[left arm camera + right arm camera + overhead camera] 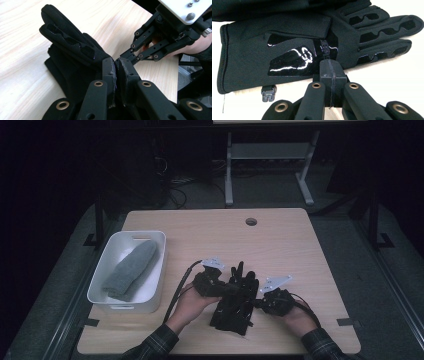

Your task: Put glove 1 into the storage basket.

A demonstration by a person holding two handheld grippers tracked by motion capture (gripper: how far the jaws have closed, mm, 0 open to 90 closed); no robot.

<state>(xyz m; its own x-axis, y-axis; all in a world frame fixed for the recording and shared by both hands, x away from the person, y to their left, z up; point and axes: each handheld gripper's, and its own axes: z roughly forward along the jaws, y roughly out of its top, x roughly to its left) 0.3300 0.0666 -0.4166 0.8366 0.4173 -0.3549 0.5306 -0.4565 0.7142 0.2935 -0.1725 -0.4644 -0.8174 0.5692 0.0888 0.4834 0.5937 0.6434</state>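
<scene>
We had the black gloves point(235, 302) lying near the desk's point(280, 240) front edge, left gripper point(223, 287) nipped shut on the upper glove's cloth and right gripper point(261, 302) closed at its edge, and we feared that thin pinch could slip.

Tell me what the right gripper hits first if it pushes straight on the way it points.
Most likely the black glove: the shut right gripper already sits at its edge, aimed at the glossy palm patch.
</scene>
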